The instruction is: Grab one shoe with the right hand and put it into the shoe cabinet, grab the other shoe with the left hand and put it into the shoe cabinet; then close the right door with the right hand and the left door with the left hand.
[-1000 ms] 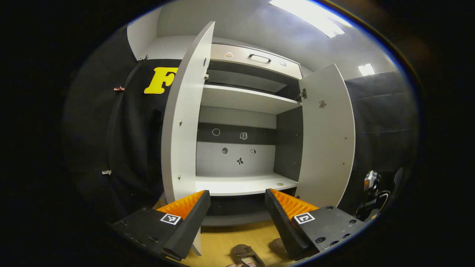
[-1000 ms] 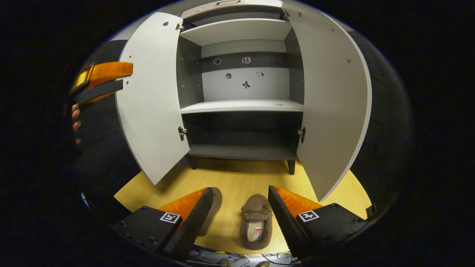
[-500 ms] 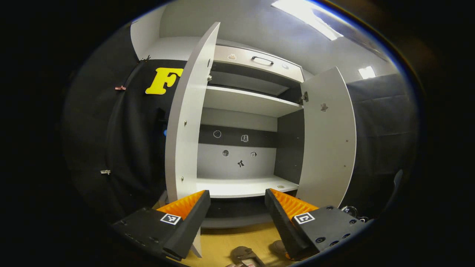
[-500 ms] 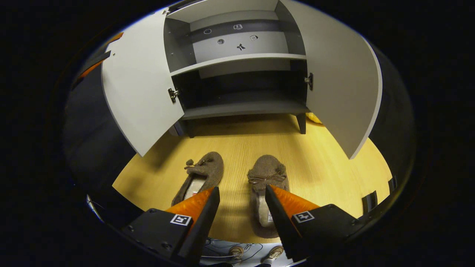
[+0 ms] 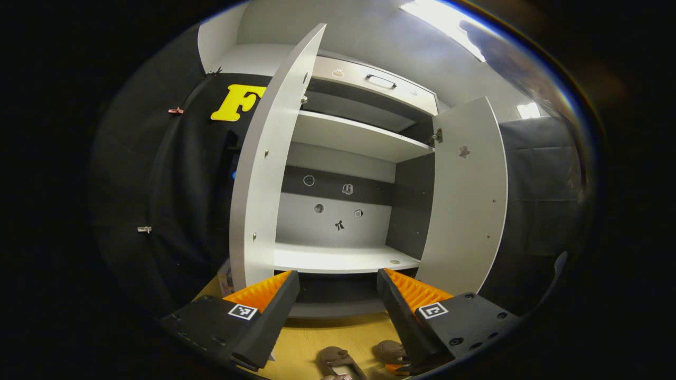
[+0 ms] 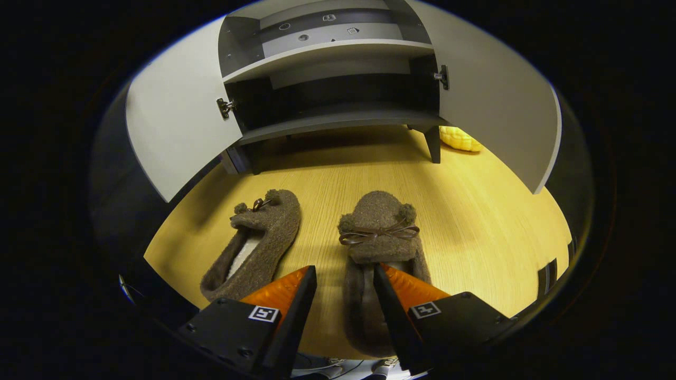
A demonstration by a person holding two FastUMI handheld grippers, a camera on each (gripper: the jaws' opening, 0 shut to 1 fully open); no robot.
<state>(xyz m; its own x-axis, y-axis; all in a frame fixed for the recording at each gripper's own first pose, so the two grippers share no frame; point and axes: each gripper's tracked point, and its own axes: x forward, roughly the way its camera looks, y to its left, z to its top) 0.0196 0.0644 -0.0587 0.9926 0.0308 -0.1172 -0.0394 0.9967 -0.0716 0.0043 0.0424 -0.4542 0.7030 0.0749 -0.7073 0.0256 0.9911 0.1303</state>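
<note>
The right gripper [image 6: 342,274] hung low over the wooden floor [image 6: 475,211], jaws apart, one finger reaching into the right slipper [image 6: 379,232] and the other outside its left wall. The left slipper [image 6: 259,237] lay just beside, toes toward the shoe cabinet [image 6: 338,119]. A yellow object [image 6: 458,138] sat behind the cabinet's right leg. The left gripper [image 5: 338,287] gaped empty, facing the shelves between both open doors, left door [image 5: 264,174] and right door [image 5: 467,195]
</note>
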